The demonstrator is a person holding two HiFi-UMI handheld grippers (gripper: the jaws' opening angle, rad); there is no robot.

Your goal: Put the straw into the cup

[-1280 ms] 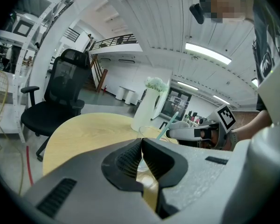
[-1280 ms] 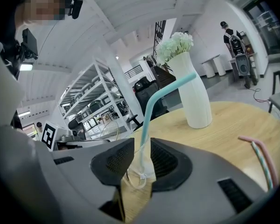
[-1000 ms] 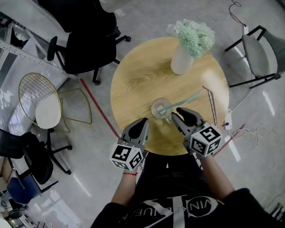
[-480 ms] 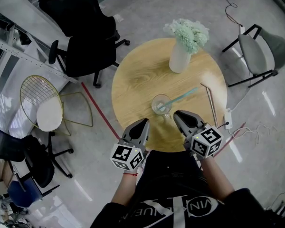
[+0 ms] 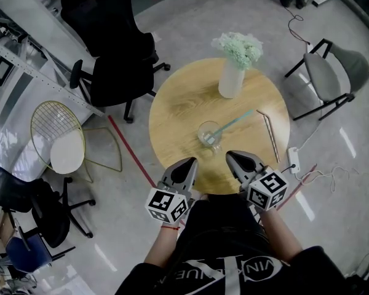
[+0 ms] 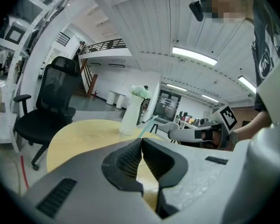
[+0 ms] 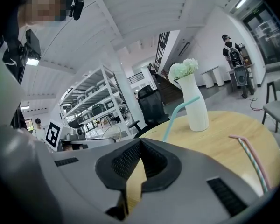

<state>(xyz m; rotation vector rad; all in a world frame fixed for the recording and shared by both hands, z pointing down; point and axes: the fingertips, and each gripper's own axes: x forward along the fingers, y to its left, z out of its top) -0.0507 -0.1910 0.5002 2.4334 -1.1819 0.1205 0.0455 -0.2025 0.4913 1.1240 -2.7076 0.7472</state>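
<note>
A clear cup (image 5: 209, 133) stands on the round wooden table (image 5: 178, 112), towards its near side. A teal straw (image 5: 235, 122) stands in the cup and leans out to the far right. My left gripper (image 5: 189, 163) and right gripper (image 5: 233, 157) hover at the table's near edge, either side of the cup and short of it, both shut and empty. In the left gripper view the straw (image 6: 148, 124) rises just beyond the shut left gripper (image 6: 141, 142). In the right gripper view the straw (image 7: 176, 116) shows above the shut right gripper (image 7: 140, 143).
A white vase (image 5: 230, 81) of pale flowers stands at the table's far side. Two spare straws (image 5: 271, 131) lie near the right edge. A black office chair (image 5: 114, 48), a wire chair (image 5: 56, 139) and a grey chair (image 5: 329, 72) ring the table. Cables lie on the floor at the right.
Both grippers have drawn back a little from the cup towards the near edge; the right one had been closest to it. The straw stays in the cup.
</note>
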